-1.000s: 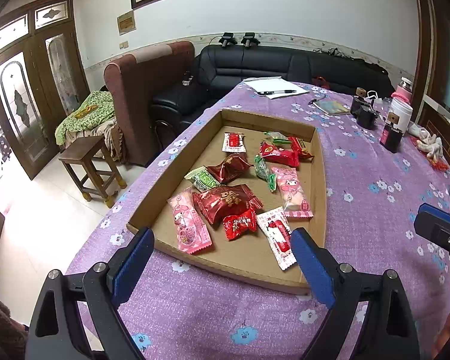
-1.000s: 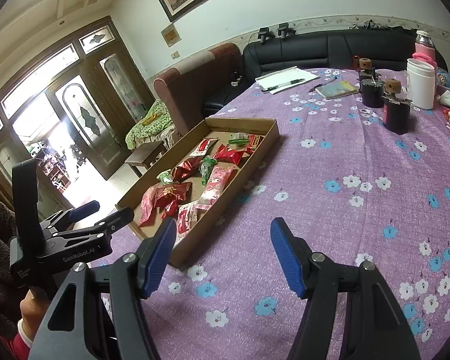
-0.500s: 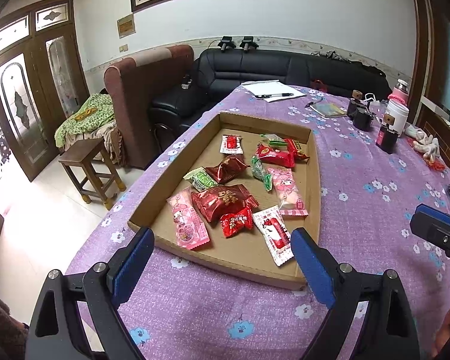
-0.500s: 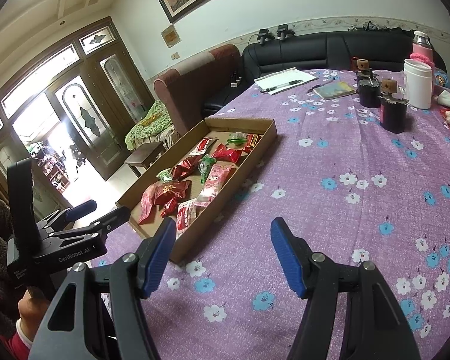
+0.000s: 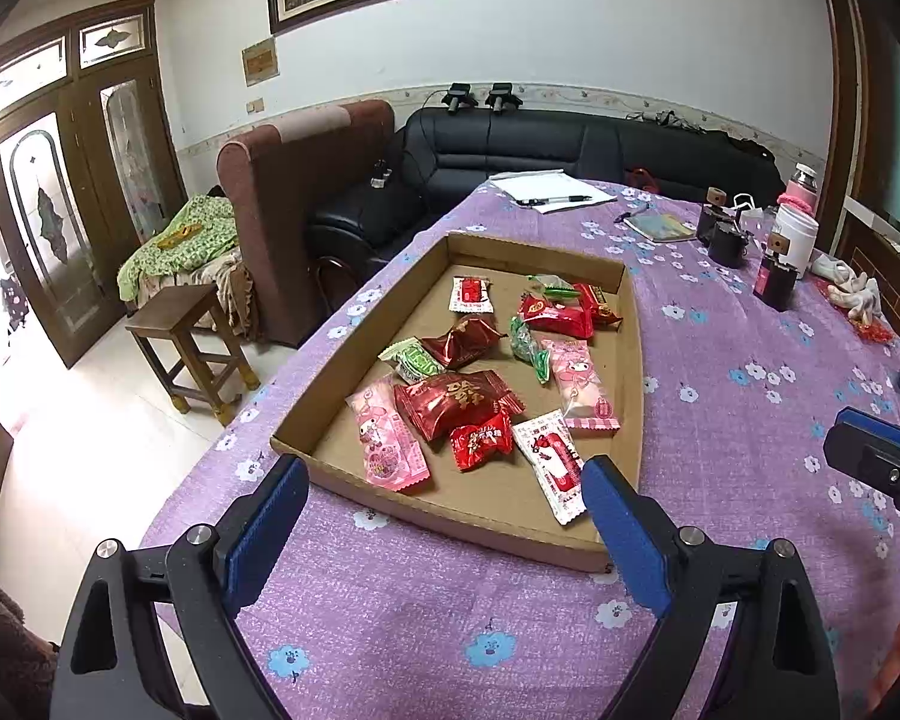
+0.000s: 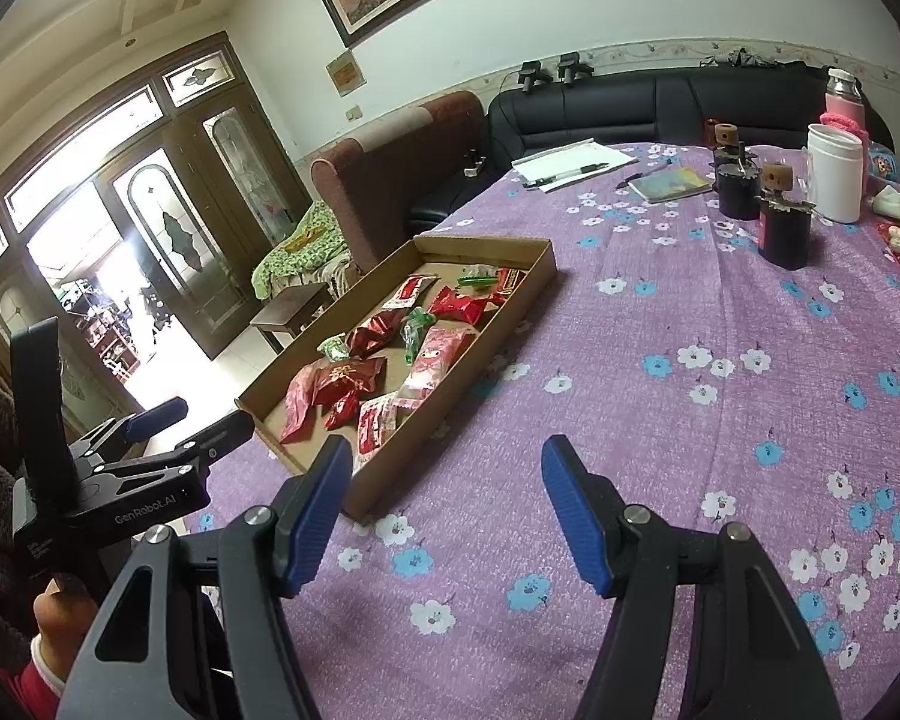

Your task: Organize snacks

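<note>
A dozen or so wrapped snacks (image 5: 468,396) lay loose in the shallow cardboard tray (image 5: 630,372) on the purple flowered tablecloth (image 5: 750,360) in the left wrist view, the tray's long axis running from near to far, straight ahead of the left gripper (image 5: 444,531), which hung wide open and held nothing, its blue pads either side of the tray's near edge. The big red packet (image 5: 456,402) bore gold characters too small to read. In the right wrist view the tray (image 6: 480,330) lay to the left and farther off, and the right gripper (image 6: 450,516) was likewise spread wide and empty over bare cloth; the left one was nearer the snacks. The left tool's (image 6: 138,480) body read "GenRobot.AI". All snacks sat inside the tray, which would fit either sorted or unsorted.
</note>
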The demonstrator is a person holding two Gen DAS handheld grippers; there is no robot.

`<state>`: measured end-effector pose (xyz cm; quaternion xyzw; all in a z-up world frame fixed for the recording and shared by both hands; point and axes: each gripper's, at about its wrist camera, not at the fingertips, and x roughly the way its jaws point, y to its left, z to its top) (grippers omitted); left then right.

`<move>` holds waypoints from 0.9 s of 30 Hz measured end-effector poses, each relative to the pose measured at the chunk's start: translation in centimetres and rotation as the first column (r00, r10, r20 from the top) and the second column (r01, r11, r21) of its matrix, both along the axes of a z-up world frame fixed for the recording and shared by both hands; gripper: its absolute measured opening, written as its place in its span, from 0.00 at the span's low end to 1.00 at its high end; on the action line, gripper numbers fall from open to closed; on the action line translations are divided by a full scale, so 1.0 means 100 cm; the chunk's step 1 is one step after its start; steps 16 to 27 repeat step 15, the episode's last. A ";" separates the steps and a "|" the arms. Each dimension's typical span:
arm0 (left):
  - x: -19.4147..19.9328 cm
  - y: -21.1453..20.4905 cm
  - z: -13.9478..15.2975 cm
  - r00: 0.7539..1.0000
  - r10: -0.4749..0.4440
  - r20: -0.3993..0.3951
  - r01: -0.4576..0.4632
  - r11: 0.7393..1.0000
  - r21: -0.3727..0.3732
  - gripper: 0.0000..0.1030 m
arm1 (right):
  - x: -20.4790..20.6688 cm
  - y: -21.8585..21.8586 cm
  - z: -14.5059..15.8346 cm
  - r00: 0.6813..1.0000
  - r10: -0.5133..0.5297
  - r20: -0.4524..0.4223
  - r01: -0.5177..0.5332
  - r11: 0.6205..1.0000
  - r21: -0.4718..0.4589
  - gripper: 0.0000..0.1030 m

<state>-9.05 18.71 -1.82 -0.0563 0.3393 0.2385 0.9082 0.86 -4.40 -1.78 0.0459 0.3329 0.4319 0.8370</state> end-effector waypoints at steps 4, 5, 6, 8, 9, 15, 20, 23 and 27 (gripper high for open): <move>-0.003 -0.001 0.002 1.000 -0.005 0.024 0.005 1.000 -0.003 0.92 | 0.000 -0.001 0.000 1.000 -0.001 -0.002 0.001 1.000 0.000 0.63; -0.004 -0.002 0.002 1.000 -0.006 0.029 0.006 1.000 0.003 0.92 | -0.001 -0.002 0.000 1.000 -0.001 -0.002 0.001 1.000 0.000 0.63; -0.004 -0.003 0.003 0.999 -0.010 0.034 0.010 1.000 0.008 0.92 | -0.001 -0.002 0.000 1.000 -0.001 -0.001 0.001 1.000 -0.001 0.63; -0.004 -0.003 0.003 0.999 -0.010 0.036 0.010 1.000 0.018 0.92 | -0.002 -0.003 0.000 1.000 -0.001 -0.001 0.001 1.000 0.000 0.63; -0.003 -0.004 0.003 0.999 -0.011 0.036 0.011 1.000 0.018 0.92 | -0.002 -0.003 0.000 1.000 -0.001 -0.002 0.001 1.000 0.000 0.63; -0.002 0.000 0.003 1.000 -0.008 0.026 0.008 1.000 -0.012 0.95 | -0.003 -0.005 0.000 1.000 -0.003 -0.002 0.003 1.000 0.002 0.64; -0.002 0.000 0.003 1.000 -0.008 0.026 0.008 1.000 -0.012 0.95 | -0.003 -0.005 0.000 1.000 -0.003 -0.002 0.003 1.000 0.002 0.64; -0.002 0.000 0.003 1.000 -0.008 0.026 0.008 1.000 -0.012 0.95 | -0.003 -0.005 0.000 1.000 -0.003 -0.002 0.003 1.000 0.002 0.64; -0.002 0.000 0.003 1.000 -0.008 0.026 0.008 1.000 -0.012 0.95 | -0.003 -0.005 0.000 1.000 -0.003 -0.002 0.003 1.000 0.002 0.64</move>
